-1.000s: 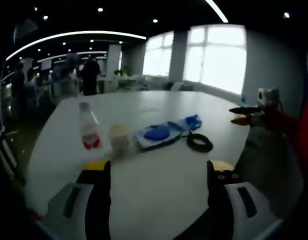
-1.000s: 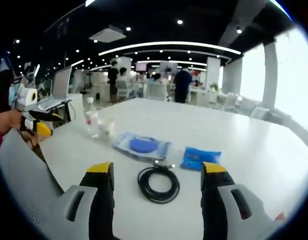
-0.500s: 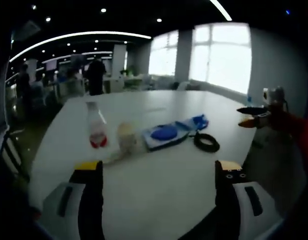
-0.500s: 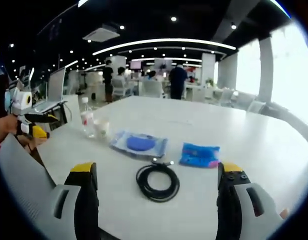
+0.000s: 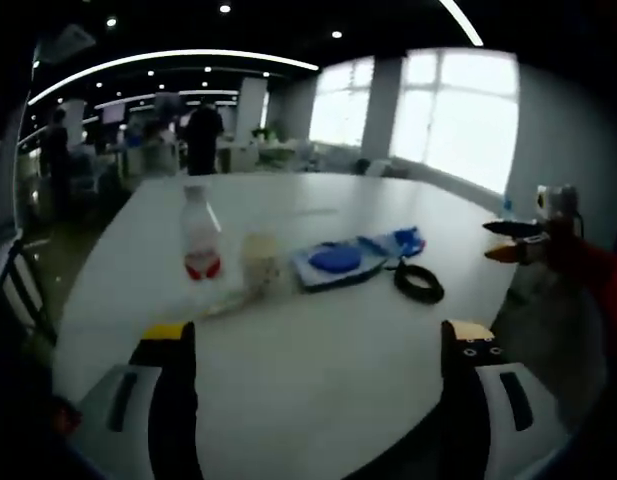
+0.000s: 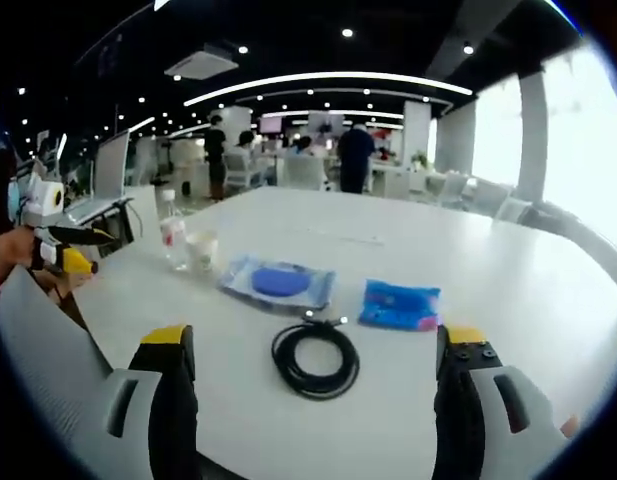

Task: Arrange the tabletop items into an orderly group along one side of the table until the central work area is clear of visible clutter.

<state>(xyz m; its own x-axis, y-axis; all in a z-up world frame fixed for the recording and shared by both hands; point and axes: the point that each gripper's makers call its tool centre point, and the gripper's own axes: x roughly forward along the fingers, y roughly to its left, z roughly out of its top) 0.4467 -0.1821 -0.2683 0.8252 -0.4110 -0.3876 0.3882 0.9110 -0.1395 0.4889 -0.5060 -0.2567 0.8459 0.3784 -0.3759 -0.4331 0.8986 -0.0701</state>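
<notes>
Left gripper view: my left hand-held gripper [image 5: 313,345] gapes wide, empty; bottle [image 5: 200,234] and cup [image 5: 259,262] ahead-left on the counter [image 5: 318,340].

Right gripper view: my right hand-held gripper [image 6: 315,345] is wide, empty; cable [image 6: 310,357] lies dead ahead, nearest.

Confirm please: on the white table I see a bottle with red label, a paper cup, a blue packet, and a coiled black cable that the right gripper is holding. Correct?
Not quite. The right gripper holds nothing: in the right gripper view its jaws stand wide apart, and the coiled black cable lies free on the white table. The rest is right.
</notes>
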